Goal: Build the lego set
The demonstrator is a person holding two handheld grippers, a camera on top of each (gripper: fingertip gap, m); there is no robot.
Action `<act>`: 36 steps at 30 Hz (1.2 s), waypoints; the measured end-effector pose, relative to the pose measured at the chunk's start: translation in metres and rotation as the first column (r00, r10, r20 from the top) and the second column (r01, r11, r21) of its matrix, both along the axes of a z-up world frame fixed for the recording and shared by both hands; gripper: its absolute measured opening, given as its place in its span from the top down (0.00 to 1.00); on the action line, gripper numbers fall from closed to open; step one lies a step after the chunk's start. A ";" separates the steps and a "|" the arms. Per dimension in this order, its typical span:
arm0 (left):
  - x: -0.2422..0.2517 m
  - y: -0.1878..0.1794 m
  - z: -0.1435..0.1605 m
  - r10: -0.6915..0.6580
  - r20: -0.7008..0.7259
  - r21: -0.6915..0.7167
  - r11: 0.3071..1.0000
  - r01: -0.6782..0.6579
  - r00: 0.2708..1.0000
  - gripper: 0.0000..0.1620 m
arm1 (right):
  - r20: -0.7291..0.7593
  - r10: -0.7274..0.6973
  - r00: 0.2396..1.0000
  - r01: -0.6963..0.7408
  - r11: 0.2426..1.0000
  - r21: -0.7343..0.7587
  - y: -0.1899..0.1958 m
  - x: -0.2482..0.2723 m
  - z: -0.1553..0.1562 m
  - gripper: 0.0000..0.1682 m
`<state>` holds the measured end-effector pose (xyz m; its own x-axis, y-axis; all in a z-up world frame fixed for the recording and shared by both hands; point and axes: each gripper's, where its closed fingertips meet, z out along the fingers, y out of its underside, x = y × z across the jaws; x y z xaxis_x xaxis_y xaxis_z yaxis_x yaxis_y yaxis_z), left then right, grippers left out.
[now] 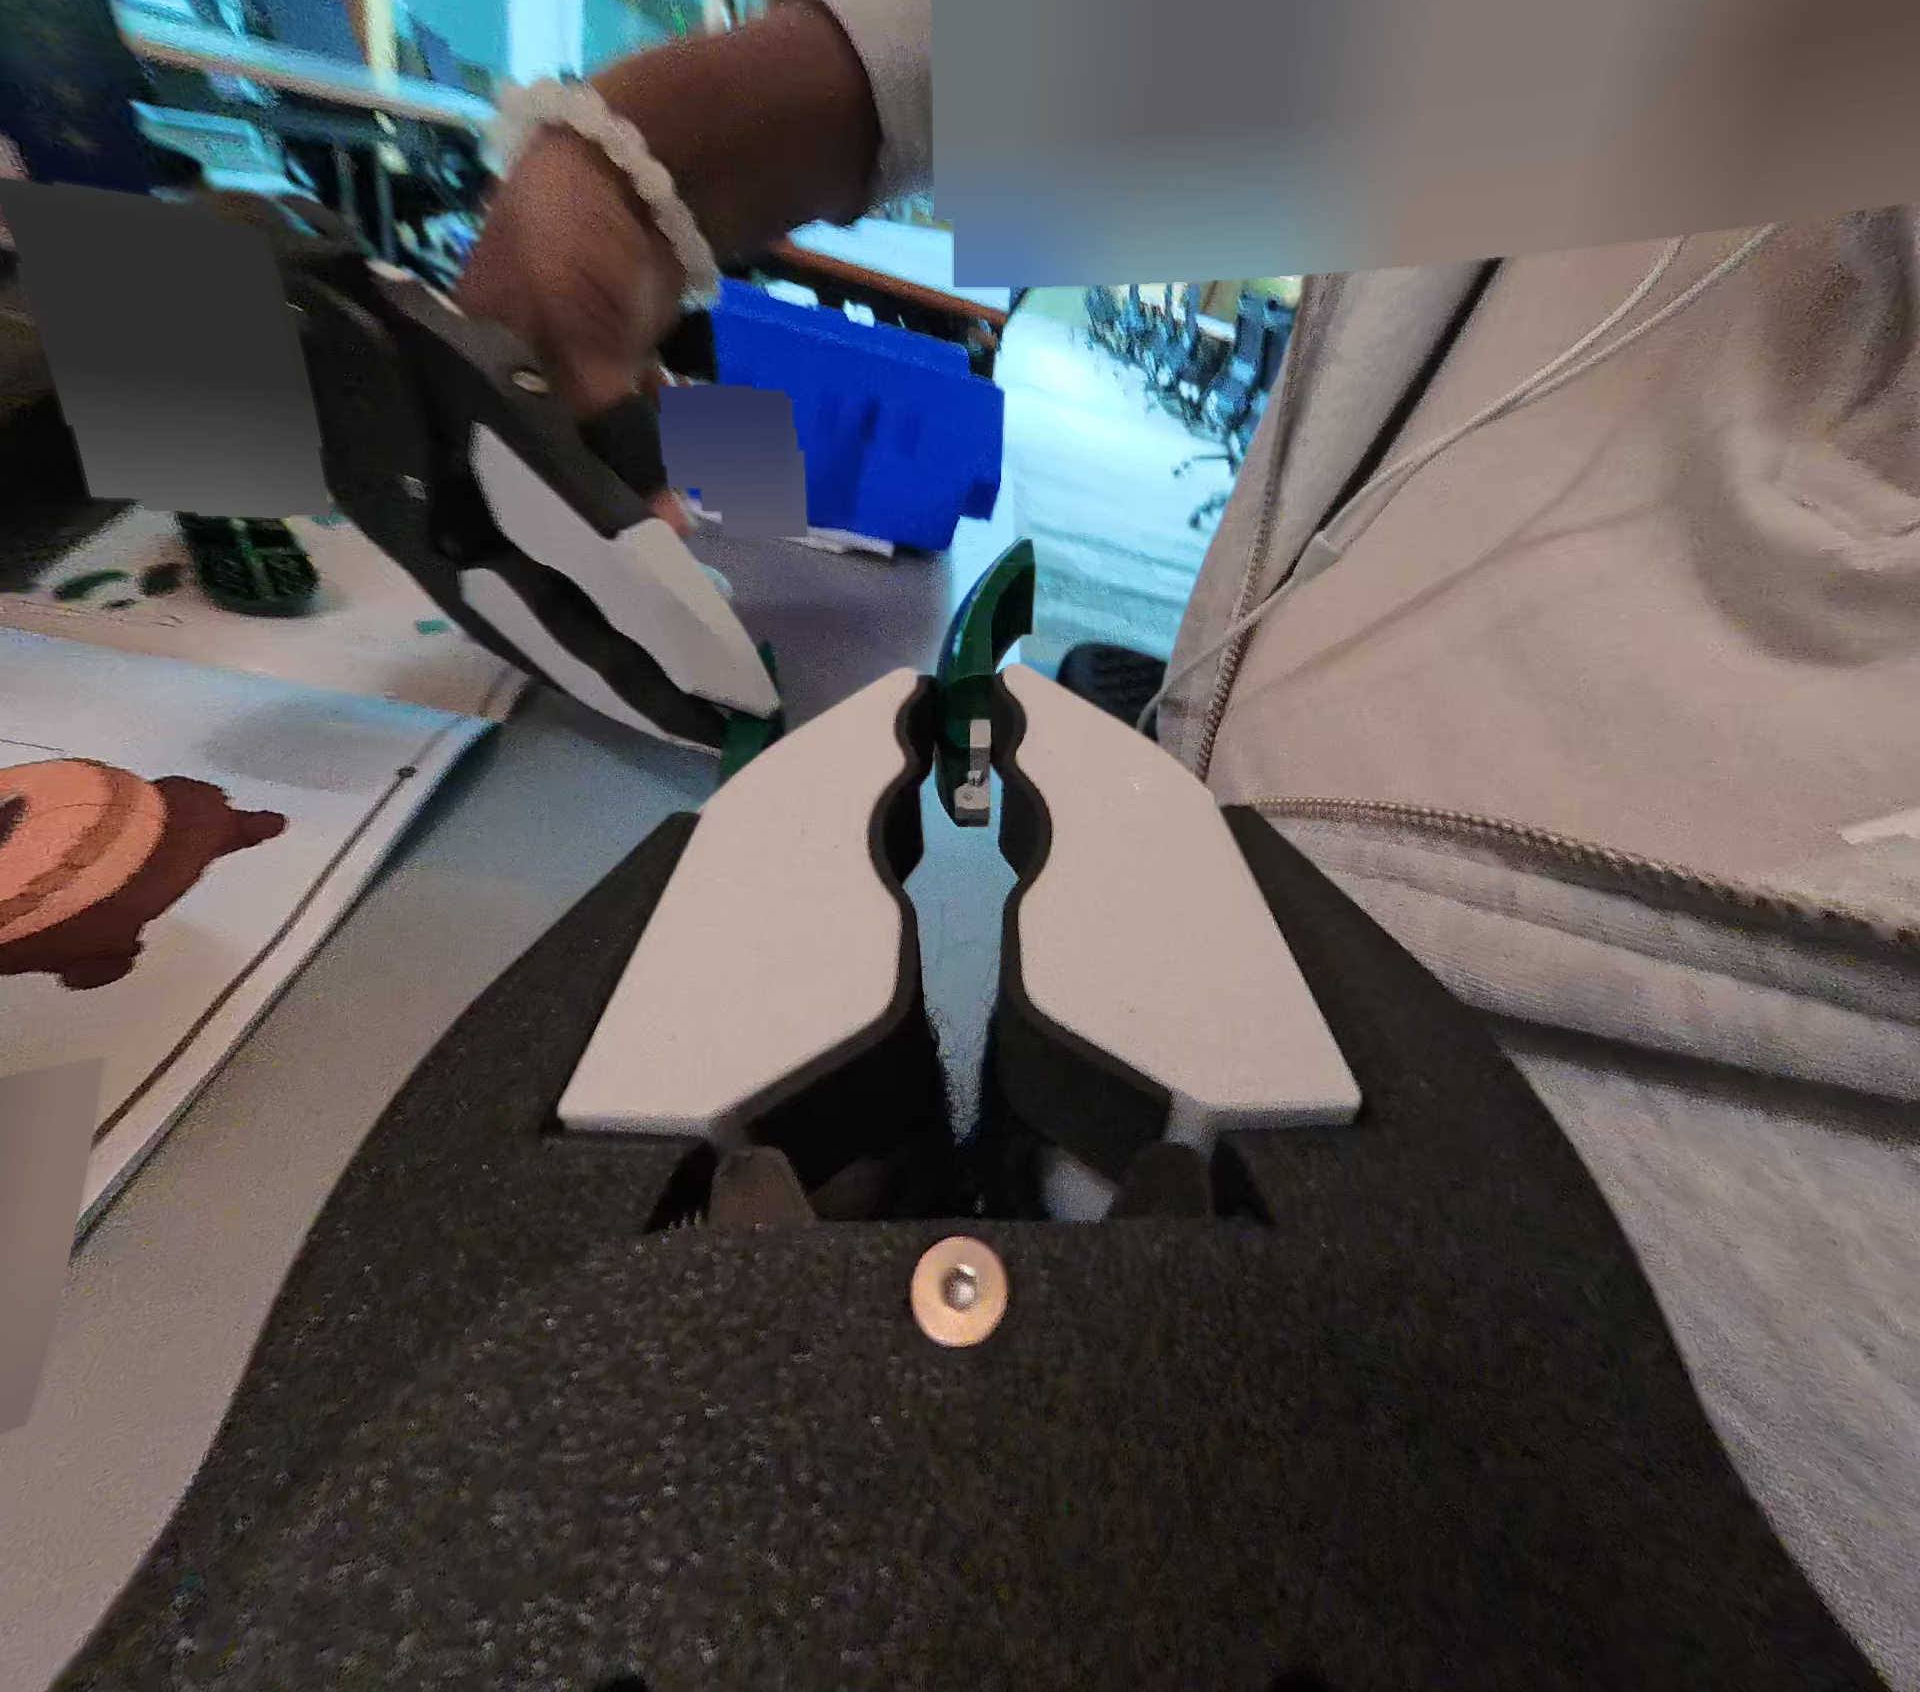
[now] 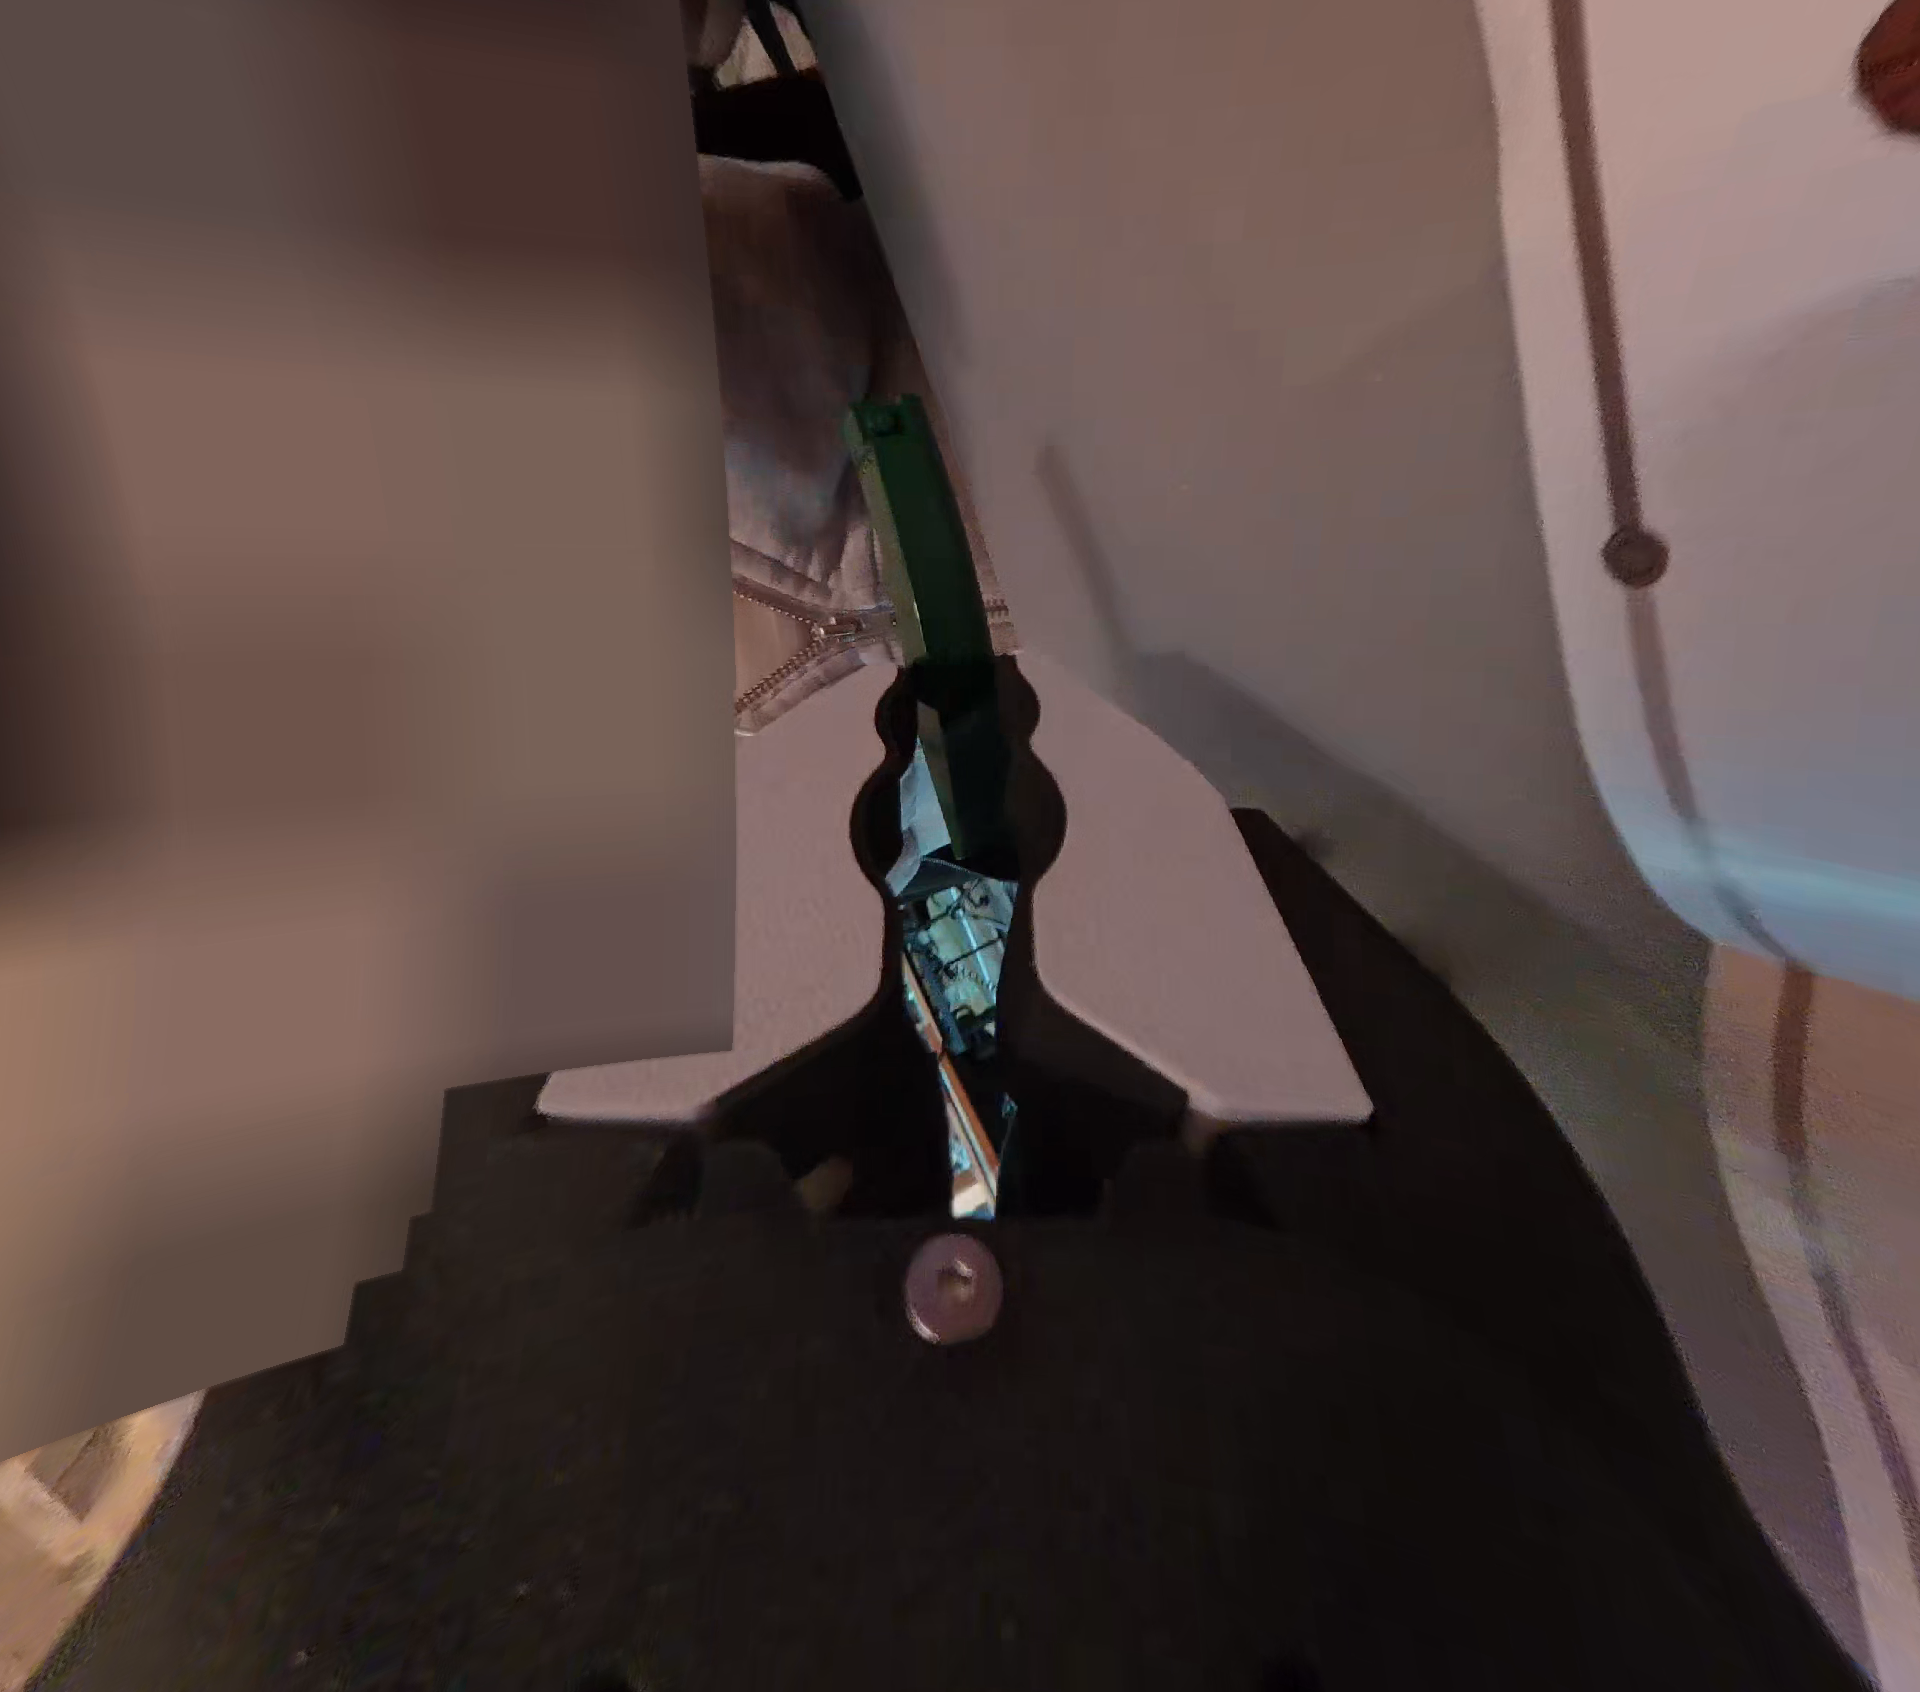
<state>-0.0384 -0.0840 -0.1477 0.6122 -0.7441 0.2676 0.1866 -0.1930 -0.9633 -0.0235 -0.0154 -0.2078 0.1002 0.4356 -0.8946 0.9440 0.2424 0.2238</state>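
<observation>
My left gripper (image 1: pixel 961 697) is shut on a curved dark green lego piece (image 1: pixel 987 619) with a small grey part (image 1: pixel 971 795) at its lower end; the piece sticks up past the fingertips. My right gripper (image 2: pixel 956 686) is shut on a long curved green lego piece (image 2: pixel 930 562) that points up toward the person's grey hoodie. In the left wrist view the right gripper (image 1: pixel 743 712), held by a hand (image 1: pixel 582 271), sits just left of my left fingertips, a bit of green (image 1: pixel 750 733) showing at its tips. A dark green lego build (image 1: pixel 249 562) lies on the table far left.
A printed instruction sheet (image 1: pixel 156 811) lies on the grey table (image 1: pixel 468 863) at left, with small green pieces (image 1: pixel 104 588) behind it. A blue bin (image 1: pixel 862 416) stands at the back. The person's grey zip hoodie (image 1: pixel 1558 655) fills the right side, close to both grippers.
</observation>
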 end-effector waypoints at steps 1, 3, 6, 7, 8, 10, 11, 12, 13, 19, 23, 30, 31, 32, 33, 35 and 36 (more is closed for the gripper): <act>0.003 0.003 -0.003 -0.014 -0.008 -0.024 1.000 0.014 1.000 0.95 | 0.021 0.010 1.000 -0.010 1.000 0.007 0.000 -0.001 -0.002 0.92; 0.009 0.009 -0.007 -0.053 -0.003 -0.050 0.997 0.052 0.999 0.95 | 0.063 0.006 0.998 -0.007 1.000 0.020 0.000 -0.003 -0.006 0.92; 0.025 0.013 -0.010 -0.147 0.028 -0.089 0.985 0.149 0.989 0.95 | 0.109 0.000 0.994 -0.005 0.999 0.040 -0.001 -0.002 -0.014 0.92; 0.030 0.015 -0.011 -0.168 0.032 -0.104 0.980 0.171 0.985 0.95 | 0.122 0.001 0.993 -0.007 0.999 0.050 0.000 -0.001 -0.016 0.91; 0.032 0.017 -0.011 -0.177 0.044 -0.108 0.978 0.181 0.983 0.95 | 0.128 -0.018 0.992 0.012 0.999 0.050 0.000 -0.003 -0.017 0.90; 0.029 0.020 -0.010 -0.172 0.100 -0.130 0.974 0.184 0.980 0.95 | 0.137 -0.085 0.987 0.078 0.996 0.052 0.002 -0.010 -0.016 0.74; 0.025 0.021 -0.010 -0.159 0.119 -0.143 0.974 0.176 0.980 0.95 | 0.121 -0.104 0.987 0.097 0.993 0.063 0.006 -0.012 -0.015 0.71; 0.022 0.023 -0.012 -0.142 0.124 -0.162 0.974 0.161 0.982 0.95 | 0.088 -0.116 0.989 0.109 0.991 0.082 0.011 -0.015 -0.015 0.71; 0.021 0.024 -0.014 -0.135 0.117 -0.184 0.971 0.155 0.984 0.95 | 0.040 -0.127 0.991 0.122 0.986 0.113 0.018 -0.018 -0.015 0.71; 0.011 0.022 -0.007 -0.091 0.165 -0.196 0.973 0.123 0.982 0.95 | -0.687 0.091 0.721 0.135 0.954 0.268 0.038 -0.043 0.010 0.69; -0.013 0.018 0.003 0.050 0.303 -0.250 0.968 0.029 0.952 0.95 | -0.882 0.440 0.167 0.201 0.861 0.468 0.044 -0.029 0.026 0.72; -0.054 0.006 -0.007 0.288 0.422 -0.379 0.917 -0.121 0.859 0.95 | -0.381 0.856 -0.350 0.031 0.417 0.908 0.038 -0.019 -0.027 0.78; -0.058 0.005 -0.006 0.309 0.436 -0.383 0.914 -0.136 0.845 0.95 | -0.325 0.839 -0.436 0.033 0.376 0.926 0.035 -0.026 -0.025 0.77; -0.060 0.005 -0.004 0.320 0.452 -0.378 0.914 -0.146 0.833 0.95 | -0.261 0.813 -0.521 0.042 0.330 0.943 0.033 -0.034 -0.022 0.77; -0.062 0.004 0.000 0.324 0.473 -0.371 0.917 -0.149 0.819 0.95 | -0.205 0.777 -0.595 0.038 0.282 0.959 0.030 -0.039 -0.021 0.75; -0.067 0.003 0.009 0.318 0.525 -0.356 0.925 -0.136 0.790 0.95 | -0.177 0.692 -0.700 -0.027 0.221 0.975 0.021 -0.043 -0.022 0.74; -0.069 0.003 0.012 0.318 0.537 -0.350 0.927 -0.137 0.781 0.95 | -0.184 0.656 -0.732 -0.071 0.195 0.978 0.018 -0.042 -0.024 0.75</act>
<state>-0.1075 -0.0814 -0.1356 0.4172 -0.4411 0.7946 0.7587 -0.3124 -0.5717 -0.0660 0.0028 -0.2317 -0.7100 -0.5017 0.4942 -0.5570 0.8295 0.0419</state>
